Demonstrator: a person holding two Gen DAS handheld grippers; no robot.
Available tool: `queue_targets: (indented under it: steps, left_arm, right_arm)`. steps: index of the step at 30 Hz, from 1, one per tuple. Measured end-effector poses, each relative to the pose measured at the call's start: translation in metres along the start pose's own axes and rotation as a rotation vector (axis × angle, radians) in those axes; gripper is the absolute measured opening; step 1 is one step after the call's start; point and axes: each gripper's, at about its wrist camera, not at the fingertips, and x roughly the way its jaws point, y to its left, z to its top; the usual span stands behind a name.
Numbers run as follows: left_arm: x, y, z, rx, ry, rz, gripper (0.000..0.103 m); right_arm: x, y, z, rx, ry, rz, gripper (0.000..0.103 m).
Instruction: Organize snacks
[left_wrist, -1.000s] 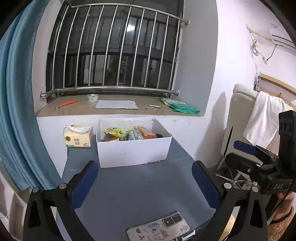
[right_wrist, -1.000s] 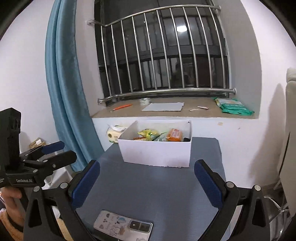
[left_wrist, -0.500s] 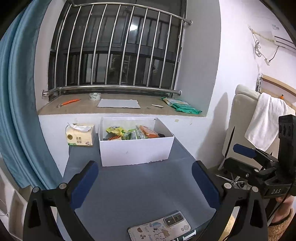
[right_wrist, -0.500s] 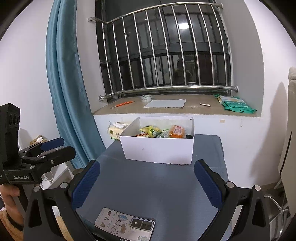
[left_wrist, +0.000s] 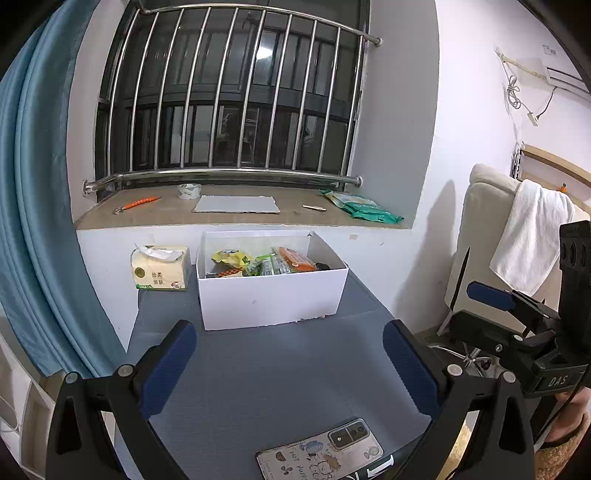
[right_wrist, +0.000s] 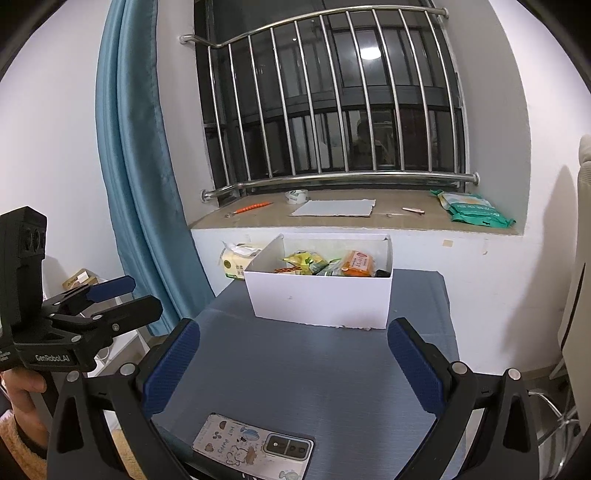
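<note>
Snacks (left_wrist: 264, 261) lie together in the white box (left_wrist: 273, 301) at the counter's (left_wrist: 280, 373) far end, both hand-held grippers, left (left_wrist: 288, 363) and right (right_wrist: 291, 363), spread and empty; sorting looks done or not begun.

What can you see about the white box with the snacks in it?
The white box looks like plain cardboard, rectangular, with no lid on top. It sits flat on the grey table, at the far end near the wall under the windowsill. Inside are snack packets: a yellow-green one, some green ones and an orange one. A tissue pack stands beside it, but whether they touch is unclear. Nothing is gripping the box.
</note>
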Motion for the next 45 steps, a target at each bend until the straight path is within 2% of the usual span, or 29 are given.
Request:
queue_targets:
  steps: [45]
  left_arm:
    - [0.0035,-0.0009,-0.0024,0.008,0.025,0.007,0.103]
  right_arm:
    - [0.0060,-0.0005,-0.0034,0.016,0.010,0.006,0.103]
